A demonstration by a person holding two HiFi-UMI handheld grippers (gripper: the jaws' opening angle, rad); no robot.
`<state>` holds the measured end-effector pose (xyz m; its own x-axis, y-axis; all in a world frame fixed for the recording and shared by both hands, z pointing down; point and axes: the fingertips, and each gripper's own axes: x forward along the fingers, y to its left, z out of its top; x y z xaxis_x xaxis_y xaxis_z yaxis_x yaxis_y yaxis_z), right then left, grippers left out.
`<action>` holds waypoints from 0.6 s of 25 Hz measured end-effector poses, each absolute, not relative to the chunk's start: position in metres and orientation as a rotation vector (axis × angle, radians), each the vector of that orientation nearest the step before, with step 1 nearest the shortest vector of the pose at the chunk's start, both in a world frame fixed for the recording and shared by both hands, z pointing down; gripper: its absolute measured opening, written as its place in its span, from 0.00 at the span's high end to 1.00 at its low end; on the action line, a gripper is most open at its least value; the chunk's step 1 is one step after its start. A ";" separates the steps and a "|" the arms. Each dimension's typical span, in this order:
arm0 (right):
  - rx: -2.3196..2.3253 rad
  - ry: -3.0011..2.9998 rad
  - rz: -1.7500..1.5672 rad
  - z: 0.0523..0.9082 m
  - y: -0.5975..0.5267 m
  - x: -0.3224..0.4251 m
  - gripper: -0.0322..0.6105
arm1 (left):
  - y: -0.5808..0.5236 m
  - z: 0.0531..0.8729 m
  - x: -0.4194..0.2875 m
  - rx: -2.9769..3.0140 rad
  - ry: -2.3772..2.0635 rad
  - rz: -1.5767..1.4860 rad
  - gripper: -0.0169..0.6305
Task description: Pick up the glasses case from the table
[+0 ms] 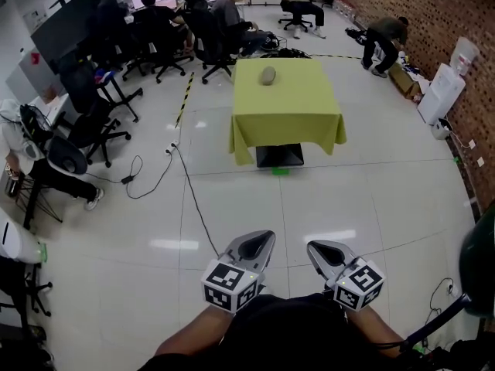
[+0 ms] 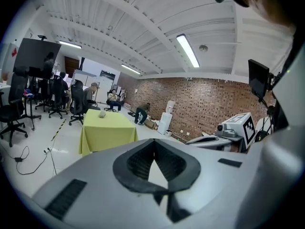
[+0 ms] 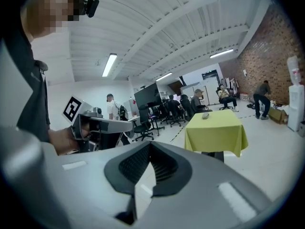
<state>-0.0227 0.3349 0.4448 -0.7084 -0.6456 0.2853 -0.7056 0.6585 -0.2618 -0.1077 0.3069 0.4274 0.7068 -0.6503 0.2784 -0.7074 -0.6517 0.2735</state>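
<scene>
Left gripper [image 1: 261, 243] and right gripper [image 1: 319, 249] side by side, jaws closed, empty, well short of table [image 1: 290, 110]; case [image 1: 267, 76] on its far end

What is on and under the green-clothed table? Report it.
On top lies only the grey glasses case, near the far edge. Under the table, a dark base shows at the near side; the draped cloth hides the rest.
</scene>
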 end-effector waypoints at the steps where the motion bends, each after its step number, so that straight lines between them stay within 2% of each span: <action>1: 1.116 -2.700 0.534 0.445 0.331 -0.027 0.95 | 0.302 0.428 -0.113 2.554 -1.052 0.219 0.96; 15: 1.108 -2.682 0.555 0.448 0.284 -0.033 0.95 | 0.253 0.432 -0.117 2.536 -1.037 0.215 0.96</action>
<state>-0.0334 0.2838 0.4484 -0.7036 -0.6402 0.3084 -0.7100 0.6510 -0.2684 -0.1169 0.2532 0.4324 0.7145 -0.6397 0.2831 -0.6996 -0.6499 0.2970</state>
